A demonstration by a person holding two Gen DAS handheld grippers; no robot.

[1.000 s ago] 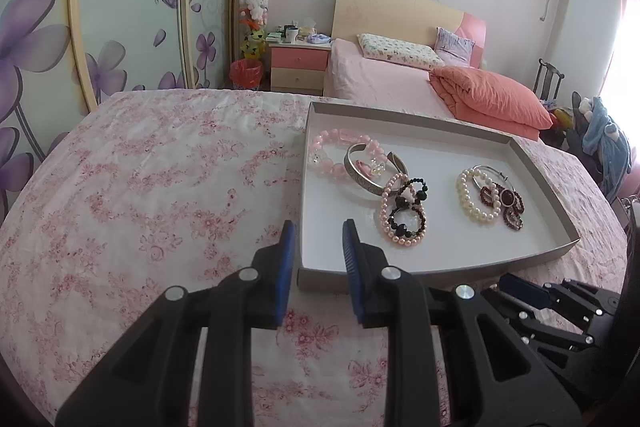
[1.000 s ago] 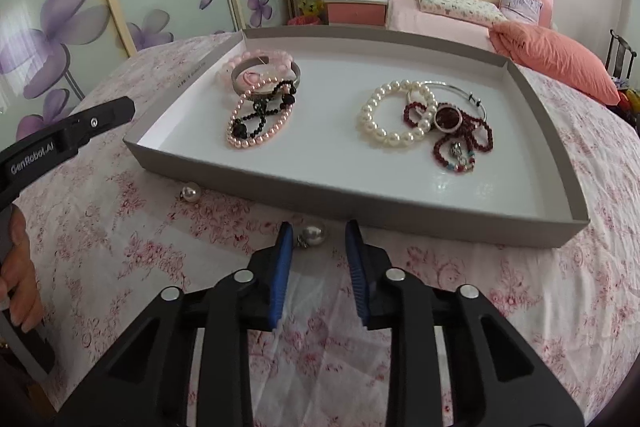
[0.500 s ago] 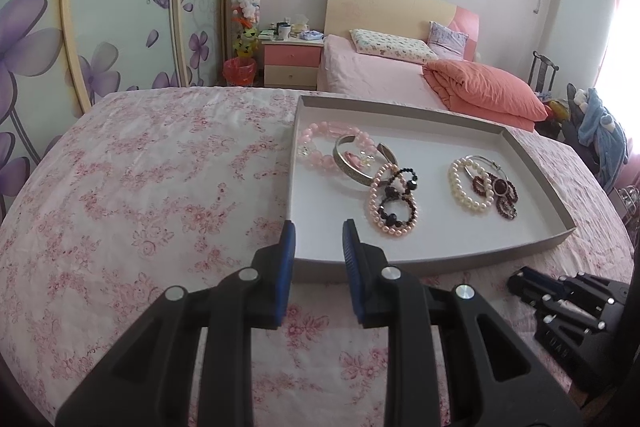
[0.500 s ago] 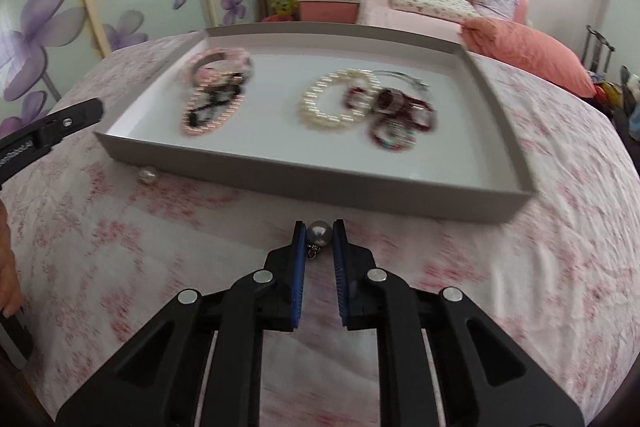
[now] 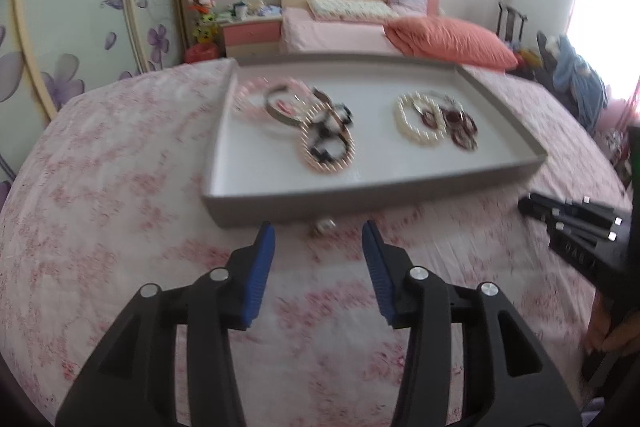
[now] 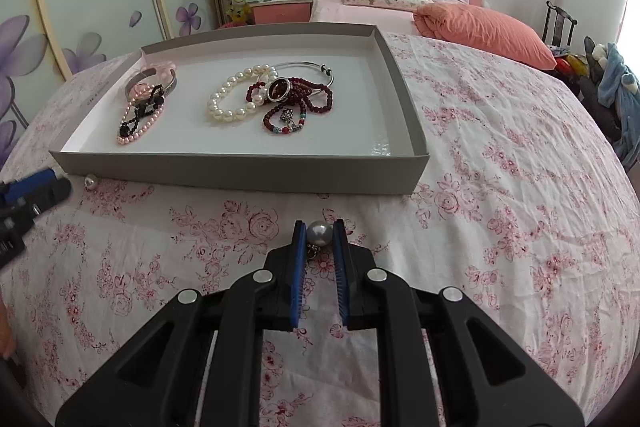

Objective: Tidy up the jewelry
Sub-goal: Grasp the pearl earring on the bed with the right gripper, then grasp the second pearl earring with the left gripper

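Note:
A grey tray [image 6: 240, 171] on the floral bedspread holds several bracelets: a white pearl one [image 6: 230, 99], dark red beads [image 6: 296, 99], a pink pearl one [image 6: 138, 123]. My right gripper [image 6: 319, 233] is shut on a pearl earring [image 6: 319, 231], held above the bedspread in front of the tray. A second pearl earring [image 6: 90, 181] lies by the tray's front left corner. In the blurred left wrist view this earring [image 5: 325, 225] lies just ahead of my open left gripper [image 5: 318, 243], in front of the tray [image 5: 360, 197].
The other gripper shows at the right edge of the left wrist view [image 5: 576, 227] and at the left edge of the right wrist view [image 6: 28, 195]. A second bed with an orange pillow [image 6: 484, 31] stands behind. A nightstand [image 6: 282, 11] is at the back.
My right gripper has closed on the pearl earring and lifted it, swinging right. My left gripper has opened wider and moved right, toward the earring by the tray's front wall.

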